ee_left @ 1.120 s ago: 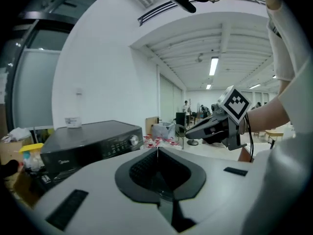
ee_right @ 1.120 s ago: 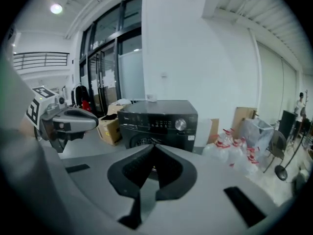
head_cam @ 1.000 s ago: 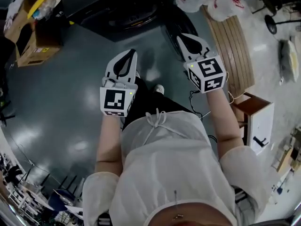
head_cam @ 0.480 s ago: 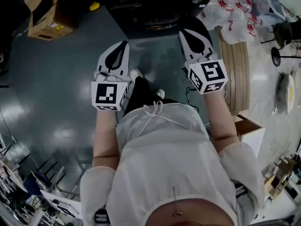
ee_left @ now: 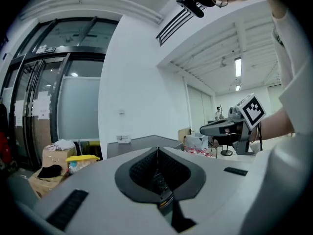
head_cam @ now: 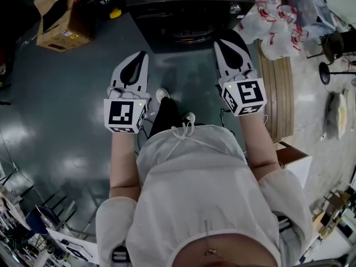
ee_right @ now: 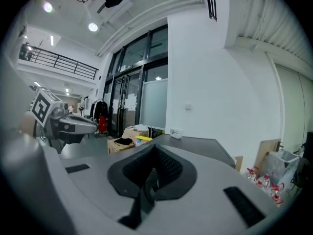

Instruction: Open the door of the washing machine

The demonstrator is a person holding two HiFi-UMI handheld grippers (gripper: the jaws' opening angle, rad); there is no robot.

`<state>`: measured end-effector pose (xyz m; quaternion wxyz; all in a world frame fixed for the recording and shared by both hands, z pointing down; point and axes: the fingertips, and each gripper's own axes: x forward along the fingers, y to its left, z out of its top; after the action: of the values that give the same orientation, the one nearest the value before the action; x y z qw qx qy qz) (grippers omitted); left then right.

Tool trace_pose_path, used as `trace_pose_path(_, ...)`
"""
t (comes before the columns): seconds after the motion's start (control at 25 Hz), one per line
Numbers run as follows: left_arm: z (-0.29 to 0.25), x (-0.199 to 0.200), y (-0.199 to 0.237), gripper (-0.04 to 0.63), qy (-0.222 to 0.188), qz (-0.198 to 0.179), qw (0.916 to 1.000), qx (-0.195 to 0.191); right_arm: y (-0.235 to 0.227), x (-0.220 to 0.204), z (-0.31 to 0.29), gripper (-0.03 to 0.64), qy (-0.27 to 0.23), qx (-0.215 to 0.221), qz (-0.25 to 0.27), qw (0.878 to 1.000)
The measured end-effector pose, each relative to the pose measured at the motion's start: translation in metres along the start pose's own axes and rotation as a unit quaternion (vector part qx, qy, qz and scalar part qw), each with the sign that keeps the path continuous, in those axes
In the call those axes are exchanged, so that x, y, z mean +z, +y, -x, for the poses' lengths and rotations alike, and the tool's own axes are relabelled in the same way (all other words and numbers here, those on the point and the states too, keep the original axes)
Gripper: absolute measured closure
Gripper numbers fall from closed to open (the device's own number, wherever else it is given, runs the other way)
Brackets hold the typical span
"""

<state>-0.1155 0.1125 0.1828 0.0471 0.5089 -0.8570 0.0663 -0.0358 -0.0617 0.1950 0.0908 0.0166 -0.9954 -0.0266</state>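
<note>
The dark washing machine (head_cam: pixel 189 7) stands at the top of the head view, its round door (head_cam: pixel 186 35) facing me and closed. My left gripper (head_cam: pixel 143 54) is held out in front of my body, short of the machine's left front, shut with nothing in it. My right gripper (head_cam: pixel 222 41) reaches to the machine's right front corner, also shut and empty. In the left gripper view the jaws (ee_left: pixel 157 150) meet in a line over the machine's flat top (ee_left: pixel 139 141). The right gripper view shows shut jaws (ee_right: pixel 155 146) and the same top (ee_right: pixel 203 143).
Open cardboard boxes (head_cam: pixel 55 21) sit on the dark floor left of the machine. White plastic bags (head_cam: pixel 272 21) and a slatted wooden panel (head_cam: pixel 281 77) lie to its right. A small box (head_cam: pixel 295 160) stands by my right elbow. Glass doors (ee_left: pixel 54 106) are on the far left.
I have come closer to the washing machine, which now shows more fully at the top. Both grippers have risen and moved forward toward it, staying shut.
</note>
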Motion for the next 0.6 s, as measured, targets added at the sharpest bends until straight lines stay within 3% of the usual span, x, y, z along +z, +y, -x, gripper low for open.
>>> trace_pose_path(0.6, -0.002, 0.001, -0.009, 0.572, -0.002, 0.016, 0.9998, -0.013, 0.003, -0.002, 0.012, 0.614, -0.008, -0.004, -0.004, 1.0)
